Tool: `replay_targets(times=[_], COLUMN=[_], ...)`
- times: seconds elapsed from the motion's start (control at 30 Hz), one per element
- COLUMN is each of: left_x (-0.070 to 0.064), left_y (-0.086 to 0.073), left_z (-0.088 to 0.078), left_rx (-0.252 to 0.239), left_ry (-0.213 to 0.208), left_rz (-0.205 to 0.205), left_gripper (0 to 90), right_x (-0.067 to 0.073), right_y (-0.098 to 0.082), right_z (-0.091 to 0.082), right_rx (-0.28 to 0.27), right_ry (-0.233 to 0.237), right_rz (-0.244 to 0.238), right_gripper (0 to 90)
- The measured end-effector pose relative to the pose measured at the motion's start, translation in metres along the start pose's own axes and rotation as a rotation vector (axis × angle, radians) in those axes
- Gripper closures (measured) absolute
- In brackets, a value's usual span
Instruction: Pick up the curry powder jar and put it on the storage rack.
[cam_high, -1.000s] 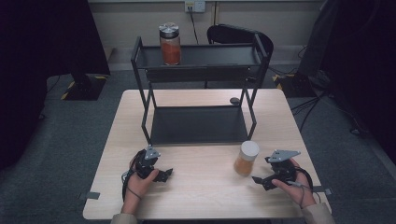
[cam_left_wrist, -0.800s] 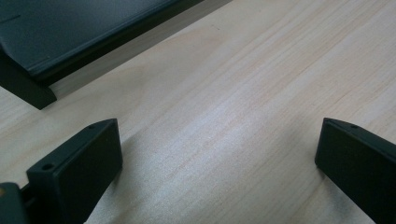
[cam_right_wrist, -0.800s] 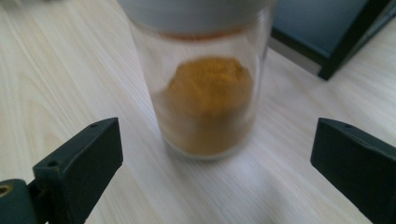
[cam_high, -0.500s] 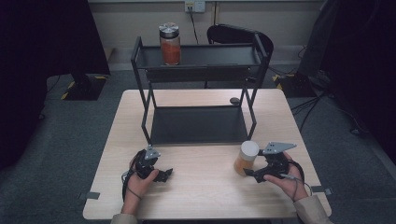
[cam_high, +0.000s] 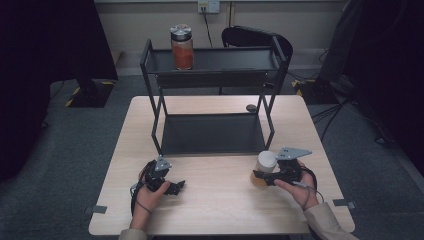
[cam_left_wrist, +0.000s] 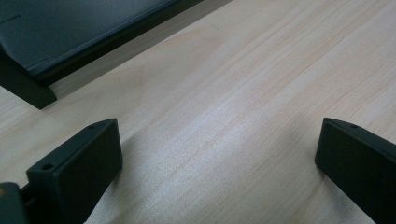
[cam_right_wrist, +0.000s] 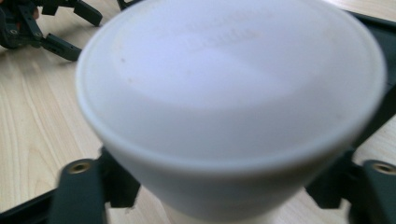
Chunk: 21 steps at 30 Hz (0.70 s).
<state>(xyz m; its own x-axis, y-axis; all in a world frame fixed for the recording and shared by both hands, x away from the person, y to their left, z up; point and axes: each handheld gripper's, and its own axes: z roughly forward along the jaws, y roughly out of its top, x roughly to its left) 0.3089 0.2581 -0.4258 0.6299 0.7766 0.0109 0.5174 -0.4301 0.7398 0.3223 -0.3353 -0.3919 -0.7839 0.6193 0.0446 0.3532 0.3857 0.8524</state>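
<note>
The right gripper (cam_high: 262, 176) has just been closing its fingers around the white-lidded jar (cam_high: 265, 162); the left gripper (cam_high: 175, 187) rests wide open on the table (cam_high: 220, 215).

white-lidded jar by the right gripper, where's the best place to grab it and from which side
Grip the white-lidded jar on its body below the wider lid, level from the person's right, as the right gripper does: it stands upright, and the overhanging lid should stop it slipping down.
</note>
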Motion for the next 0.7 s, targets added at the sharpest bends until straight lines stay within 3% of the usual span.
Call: replay_targets(times=[0.27,0.7], left_x=[0.0,0.0], left_y=[0.0,0.0], left_z=[0.0,0.0], left_rx=[0.0,0.0], left_ry=[0.0,0.0], left_rz=[0.0,0.0], left_gripper=[0.0,0.0], right_x=[0.007,0.006], right_y=[0.004,0.027], right_z=[0.0,0.006], right_rx=[0.006,0.041], right_ry=[-0.026,-0.005], right_rz=[-0.035,-0.039], right_gripper=[33.8,34.1])
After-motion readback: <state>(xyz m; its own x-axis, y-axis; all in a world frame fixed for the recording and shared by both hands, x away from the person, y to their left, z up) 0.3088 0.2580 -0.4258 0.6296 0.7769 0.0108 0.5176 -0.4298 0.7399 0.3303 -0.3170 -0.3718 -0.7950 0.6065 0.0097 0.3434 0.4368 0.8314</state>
